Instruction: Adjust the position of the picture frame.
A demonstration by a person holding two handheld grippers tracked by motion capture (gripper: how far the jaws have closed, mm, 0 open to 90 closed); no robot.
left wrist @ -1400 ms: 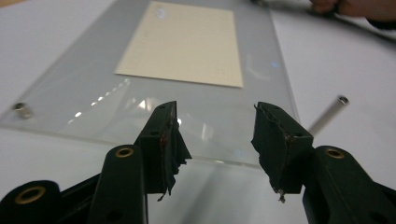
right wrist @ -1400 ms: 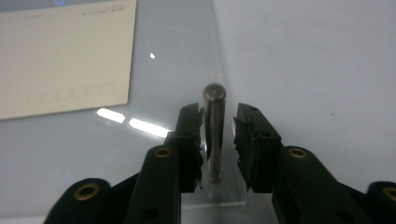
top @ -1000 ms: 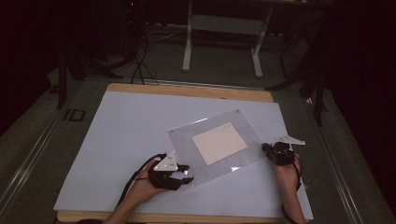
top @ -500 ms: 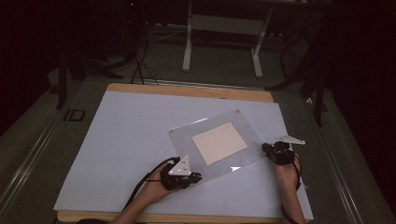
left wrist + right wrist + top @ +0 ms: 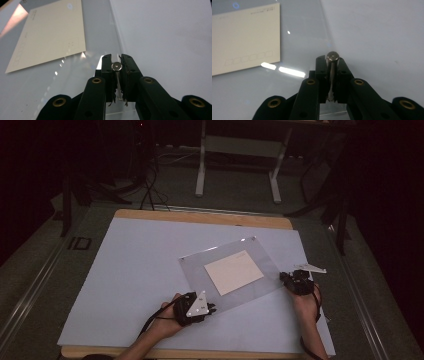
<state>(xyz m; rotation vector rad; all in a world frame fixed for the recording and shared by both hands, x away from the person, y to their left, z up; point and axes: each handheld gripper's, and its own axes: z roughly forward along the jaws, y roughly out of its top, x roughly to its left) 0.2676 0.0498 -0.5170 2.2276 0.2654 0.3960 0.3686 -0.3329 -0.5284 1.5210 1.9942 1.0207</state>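
**Both grippers clamped on the clear frame's corners**

A dim room surrounds a pale blue table (image 5: 135, 270), its wooden edge showing at the top and bottom of the high view, with a metal stand's legs on the floor beyond. Right of centre in that view lies a clear acrylic frame (image 5: 200, 270), tilted, with a cream card (image 5: 233, 272) sandwiched inside.

The left gripper (image 5: 210, 309), at the lower middle of the high view, has just been closing; its jaws now pinch the frame's near corner, where a small round magnet (image 5: 116, 66) sits between the jaw tips. The right gripper (image 5: 286, 278), at the right of the frame, is clamped on another corner, over a metal stud (image 5: 332, 57).

Risks, as I judge them: with only 2 corners gripped, uneven lifting could flex the sheets or let one slip from the jaws, since acrylic is slick. If the magnets part, the card may slide out.

Hard to tell: whether the frame rests flat or is slightly raised, and whether the sheets number 2. The print on the card is too faint to read.
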